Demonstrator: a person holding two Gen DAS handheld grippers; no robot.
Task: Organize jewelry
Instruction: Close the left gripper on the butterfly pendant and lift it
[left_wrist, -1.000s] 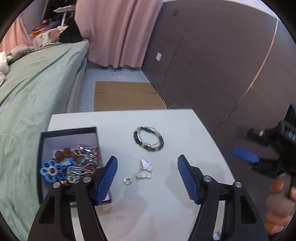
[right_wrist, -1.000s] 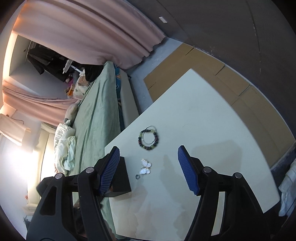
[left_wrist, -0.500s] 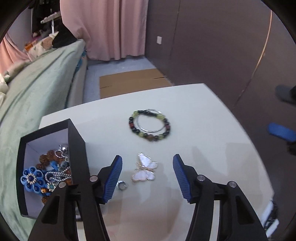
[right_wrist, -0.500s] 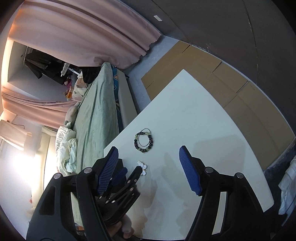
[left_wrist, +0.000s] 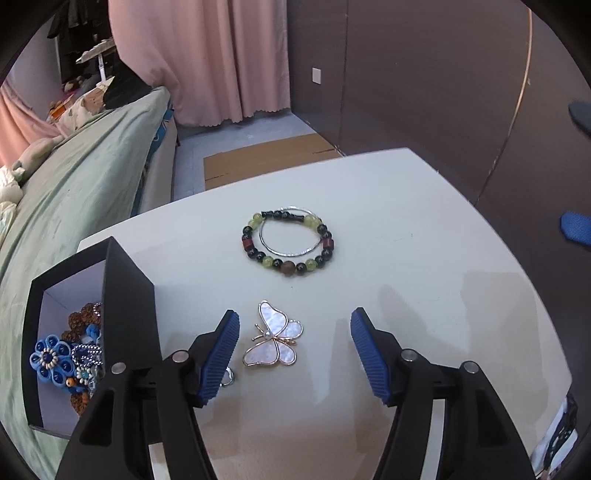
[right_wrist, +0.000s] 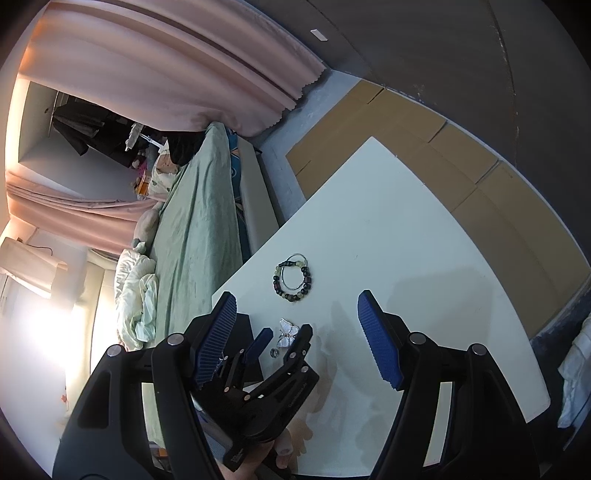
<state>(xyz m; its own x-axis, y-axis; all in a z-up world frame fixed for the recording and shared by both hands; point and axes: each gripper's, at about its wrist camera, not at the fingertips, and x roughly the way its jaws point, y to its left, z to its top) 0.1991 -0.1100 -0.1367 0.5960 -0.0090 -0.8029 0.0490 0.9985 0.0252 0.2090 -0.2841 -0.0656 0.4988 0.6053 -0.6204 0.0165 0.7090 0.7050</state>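
Two spread fingers framed the butterfly brooch (left_wrist: 274, 339).
Left gripper (left_wrist: 295, 350) hung unclenched, empty, low in frame; the right gripper (right_wrist: 295, 328) was likewise spread. Likely next: lower, pinch the brooch, carry it to the black box (left_wrist: 125, 295) at lower left.

We find almost nothing readable. In the right wrist view, the black body of the left gripper (right_wrist: 286, 341), which sits low between our own right gripper's fingers, carries a short line of pale lettering along its side, but it is too small and tilted for us to make out. Another faint mark sits near its lower end, equally unreadable. In the left wrist view we see no text, numbers or labels anywhere ahead of the fingers.
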